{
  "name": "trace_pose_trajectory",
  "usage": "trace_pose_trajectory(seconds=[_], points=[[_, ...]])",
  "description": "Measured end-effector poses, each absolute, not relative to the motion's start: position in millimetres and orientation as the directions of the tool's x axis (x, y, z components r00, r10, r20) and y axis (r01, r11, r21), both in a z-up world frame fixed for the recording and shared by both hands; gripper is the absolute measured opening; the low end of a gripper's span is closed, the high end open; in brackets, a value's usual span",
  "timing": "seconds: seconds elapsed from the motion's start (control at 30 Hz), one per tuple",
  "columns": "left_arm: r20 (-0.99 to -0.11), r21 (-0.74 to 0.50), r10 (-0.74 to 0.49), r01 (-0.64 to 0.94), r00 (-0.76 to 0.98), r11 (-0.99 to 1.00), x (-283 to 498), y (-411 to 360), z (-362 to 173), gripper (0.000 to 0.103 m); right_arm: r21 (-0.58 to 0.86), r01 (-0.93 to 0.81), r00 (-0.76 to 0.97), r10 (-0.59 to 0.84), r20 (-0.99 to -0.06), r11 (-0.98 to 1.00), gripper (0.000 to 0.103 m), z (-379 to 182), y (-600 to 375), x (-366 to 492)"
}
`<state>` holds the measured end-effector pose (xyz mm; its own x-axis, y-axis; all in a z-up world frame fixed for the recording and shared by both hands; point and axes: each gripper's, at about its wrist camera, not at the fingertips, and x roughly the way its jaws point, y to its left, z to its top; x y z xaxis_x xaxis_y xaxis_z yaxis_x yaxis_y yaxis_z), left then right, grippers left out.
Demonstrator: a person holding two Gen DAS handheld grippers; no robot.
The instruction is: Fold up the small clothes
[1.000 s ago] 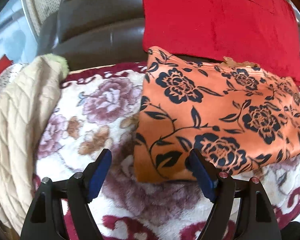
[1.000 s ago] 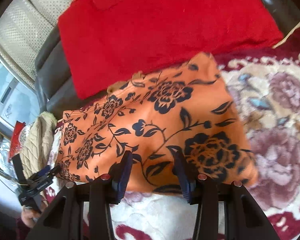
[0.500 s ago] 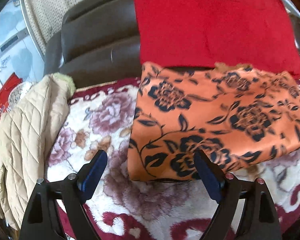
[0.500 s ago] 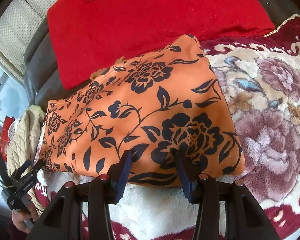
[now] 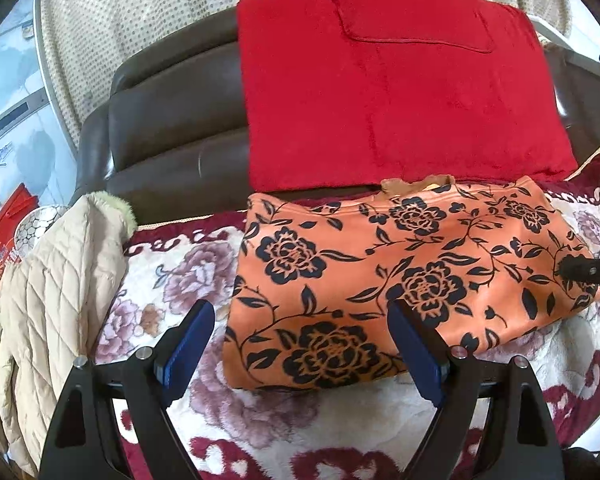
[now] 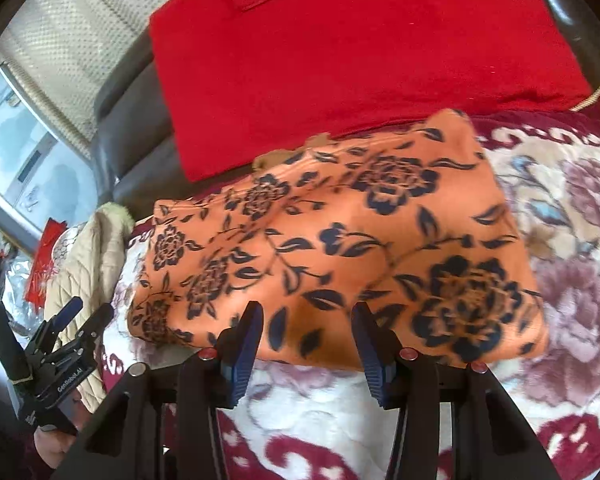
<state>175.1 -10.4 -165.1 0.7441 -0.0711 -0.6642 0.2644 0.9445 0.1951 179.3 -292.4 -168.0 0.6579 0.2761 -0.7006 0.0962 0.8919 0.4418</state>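
**Folded orange garment on a plush floral blanket, both grippers released**

Plush fleece covered the work surface: a cream blanket (image 5: pixel 204 280) with mauve roses and a dark red scrolled border, soft and deep-piled, spread over a brown leather sofa (image 5: pixel 172 120) whose smooth padded back rose behind it.

Nearest the left camera, the left gripper (image 5: pixel 300 344) stood with its jaws spread wide and nothing between them; its blue ribbed pads (image 5: pixel 188 344) sat on black angular fingers. It hovered above the blanket at the near left corner of the orange garment (image 5: pixel 380 280), apart from the cloth. The right gripper (image 6: pixel 306 338) was likewise released, its jaws about half apart and empty, with the garment's near hem just beyond the pad tips. Whether those tips brushed the fabric could not be told.

That garment, a smooth, velvety orange cloth printed with navy roses and trailing leaves, lay folded into a thick, roughly rectangular pad in the middle of the blanket. A tan neckline edge (image 5: pixel 416 184) peeked out at its far side.

Behind it, a red towelling piece (image 5: pixel 380 92) with a stitched pocket outline leaned flat against the sofa back, its lower edge just beyond the orange fold. To the left, a beige diamond-quilted jacket (image 5: pixel 52 312) with a pale green fuzzy trim was heaped at the blanket's edge. Farther back hung a cream dotted curtain (image 5: pixel 140 20).
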Motion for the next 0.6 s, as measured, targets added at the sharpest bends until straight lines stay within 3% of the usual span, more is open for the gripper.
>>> trace_pose_trajectory(seconds=[0.13,0.27,0.43,0.6], points=[[-0.685,0.193,-0.068,0.270,0.726,0.943,184,-20,-174,0.089,0.438,0.077,0.656,0.285,-0.698,0.896,0.050,-170,-279,189],[-0.737,0.196,-0.036,0.265,0.674,0.944,202,-29,-200,0.089,0.350,0.093,0.659,0.206,-0.724,0.932,0.051,-172,-265,199],[-0.823,0.212,0.023,0.269,0.568,0.940,223,-40,-252,0.089,0.182,0.176,0.605,0.039,-0.796,0.967,0.058,-197,-254,217],[-0.800,0.221,0.022,0.260,0.600,0.940,220,-41,-259,0.095,0.004,0.144,0.618,-0.087,-0.781,0.990,0.060,-209,-230,221]])
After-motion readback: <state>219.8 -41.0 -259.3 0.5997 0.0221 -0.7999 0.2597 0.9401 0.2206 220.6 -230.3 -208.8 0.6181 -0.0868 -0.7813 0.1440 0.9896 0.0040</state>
